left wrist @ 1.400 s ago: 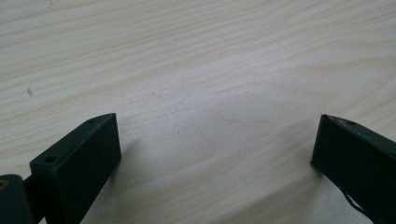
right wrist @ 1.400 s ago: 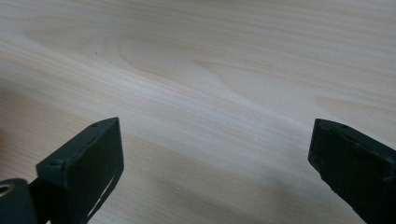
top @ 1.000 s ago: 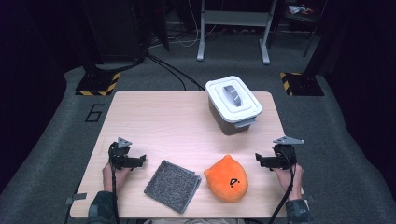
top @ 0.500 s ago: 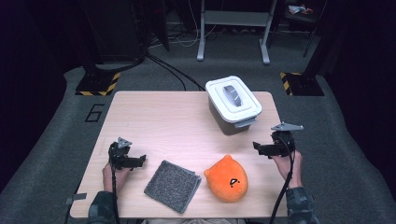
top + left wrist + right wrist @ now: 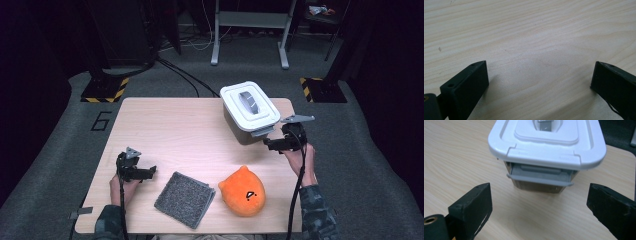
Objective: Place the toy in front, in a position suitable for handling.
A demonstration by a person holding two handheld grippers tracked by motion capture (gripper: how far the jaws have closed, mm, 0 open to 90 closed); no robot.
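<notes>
In the right gripper view, the white-lidded plastic storage box (image 5: 546, 145) is cut off by the top edge, so the far part of the lid and most of its grey handle (image 5: 545, 125) are out of frame. Its contents are hidden under the shut lid. In the left gripper view, the right-hand black jaw is cut by the picture's right edge.

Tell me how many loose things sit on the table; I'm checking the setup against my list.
3. A lidded white container at the far right, by the right gripper; a grey cloth near the front edge; an orange plush to the cloth's right. The container's contents are hidden.
</notes>
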